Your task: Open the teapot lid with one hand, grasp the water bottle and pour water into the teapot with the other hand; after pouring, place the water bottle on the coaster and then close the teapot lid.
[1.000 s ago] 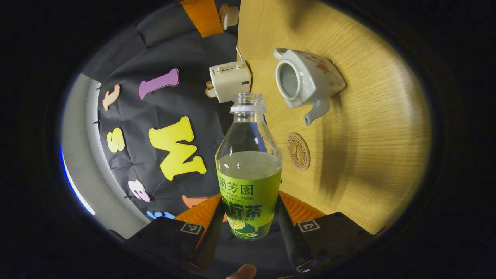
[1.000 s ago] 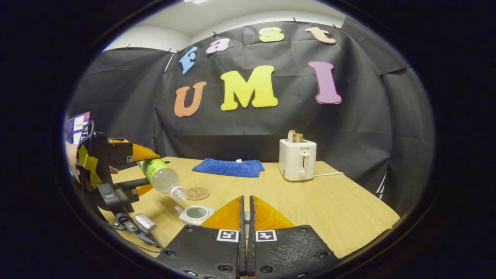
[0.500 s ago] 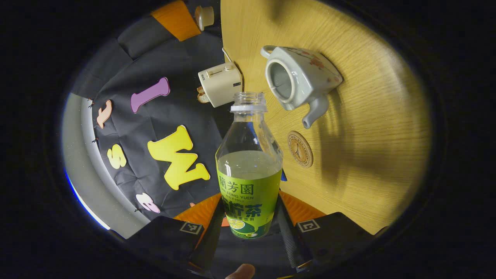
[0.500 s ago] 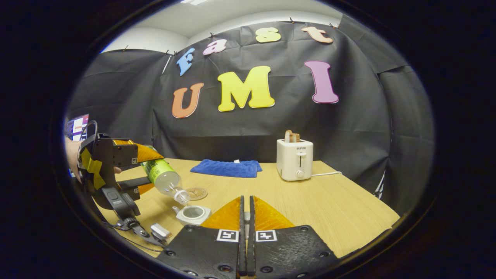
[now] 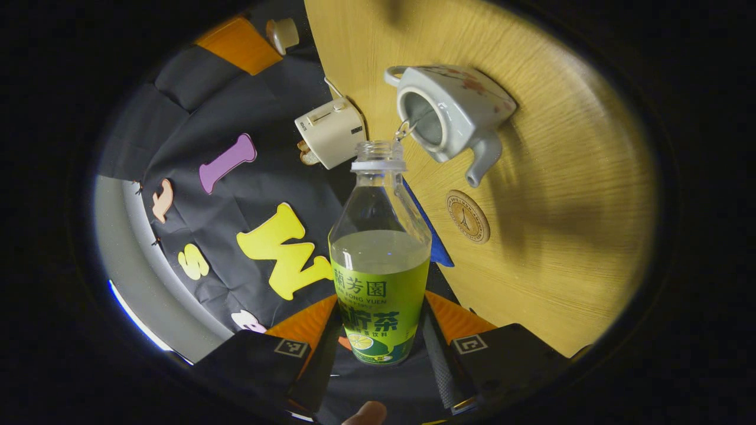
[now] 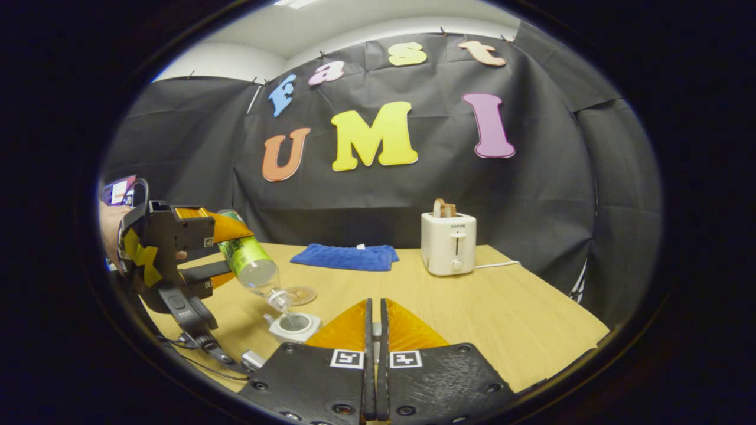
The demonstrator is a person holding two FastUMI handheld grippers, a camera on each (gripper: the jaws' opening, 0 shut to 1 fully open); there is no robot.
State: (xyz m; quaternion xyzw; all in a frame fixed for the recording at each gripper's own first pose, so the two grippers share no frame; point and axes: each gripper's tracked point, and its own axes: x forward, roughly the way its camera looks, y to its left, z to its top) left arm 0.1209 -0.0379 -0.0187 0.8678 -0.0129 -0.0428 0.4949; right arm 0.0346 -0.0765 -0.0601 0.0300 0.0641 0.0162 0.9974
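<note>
A clear water bottle (image 5: 378, 260) with a green label is clamped in my left gripper (image 5: 381, 310), uncapped and about half full. In the right gripper view the bottle (image 6: 251, 265) tilts mouth-down over the white teapot (image 6: 293, 326). A thin stream of water (image 5: 409, 127) runs from its mouth into the open teapot (image 5: 466, 112). The round wooden coaster (image 5: 468, 216) lies on the table beside the teapot's spout. My right gripper (image 6: 375, 307) is shut. In the left gripper view its finger (image 5: 236, 50) holds the teapot lid (image 5: 282, 33) up and away from the pot.
A white toaster (image 6: 447, 251) with bread in it stands at the back of the wooden table (image 6: 502, 319), its cord trailing right. A folded blue cloth (image 6: 347, 257) lies at the back centre. A person's hand (image 6: 112, 221) holds the left gripper.
The bottle has tipped further down and its mouth has moved over the teapot's opening. Water now runs into the pot. The right gripper stays shut and still.
</note>
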